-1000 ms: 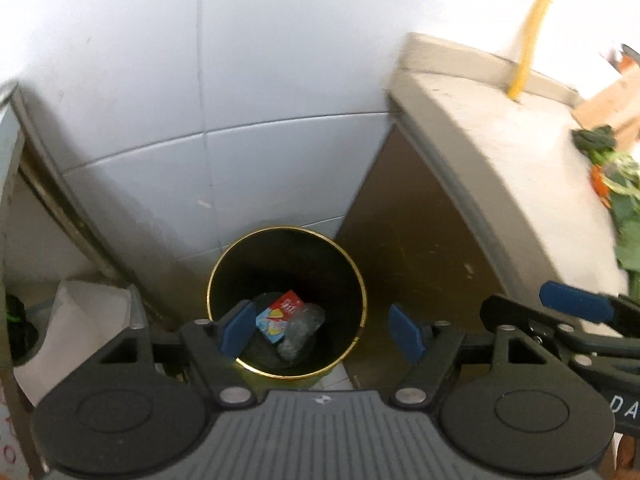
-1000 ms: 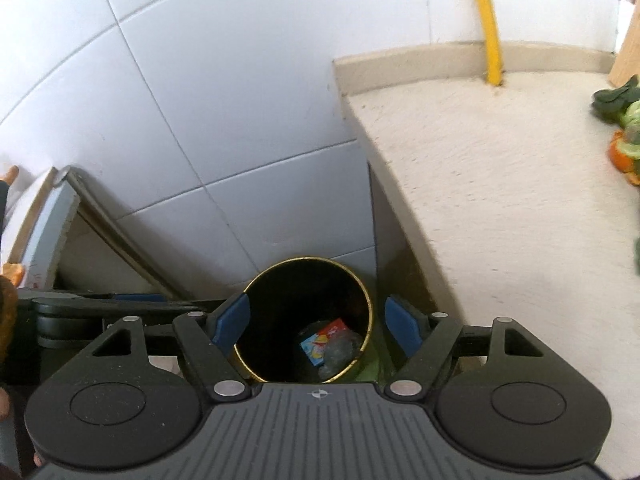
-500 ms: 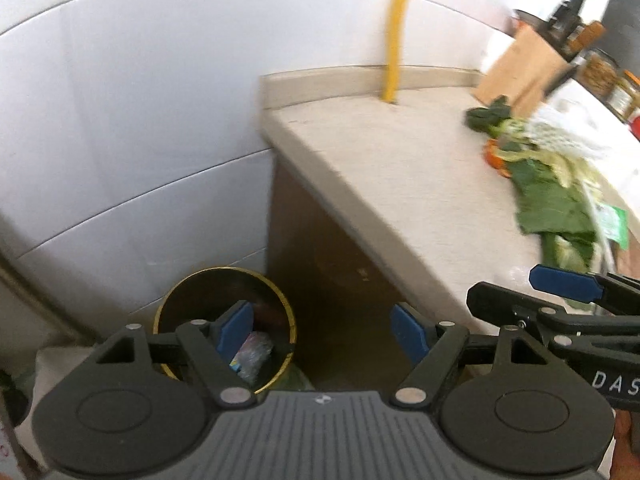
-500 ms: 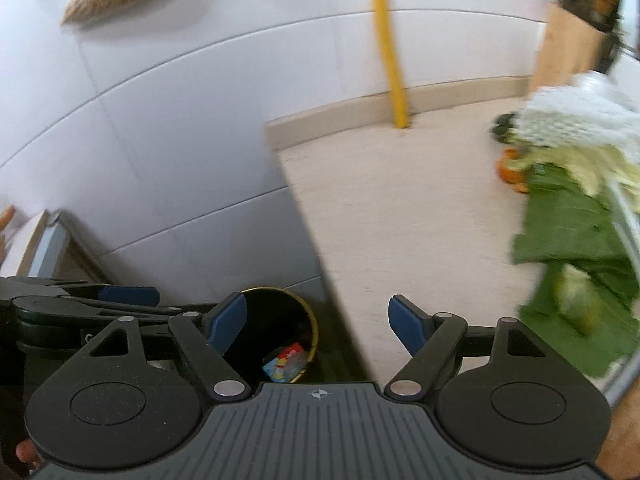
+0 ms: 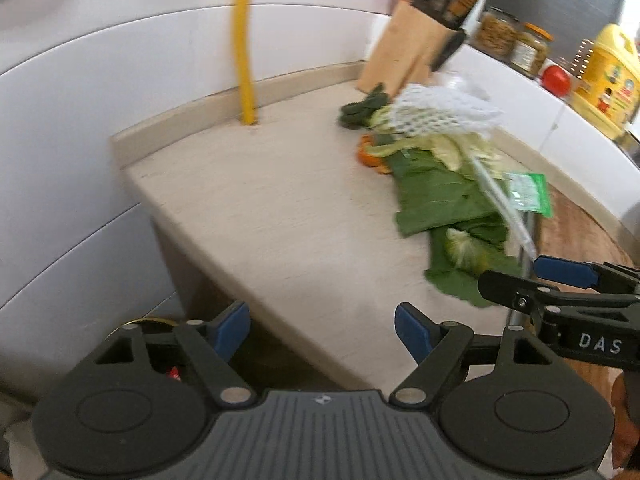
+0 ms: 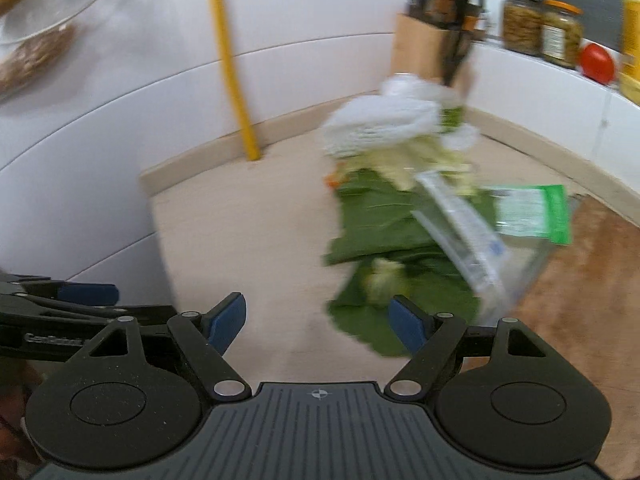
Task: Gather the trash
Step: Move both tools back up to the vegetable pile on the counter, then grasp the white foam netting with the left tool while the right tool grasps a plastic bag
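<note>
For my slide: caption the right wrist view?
Open right gripper nears leaves and wrappers on the counter.

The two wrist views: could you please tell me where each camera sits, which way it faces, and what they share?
Left wrist view: sits on the left tool, facing the countertop corner over the bin; its open fingers and the right tool show.
Right wrist view: sits on the right tool, facing the leaf pile; its open fingers and the left tool show.
Shared: yellow pipe, knife block, green packet, leaves.
</note>
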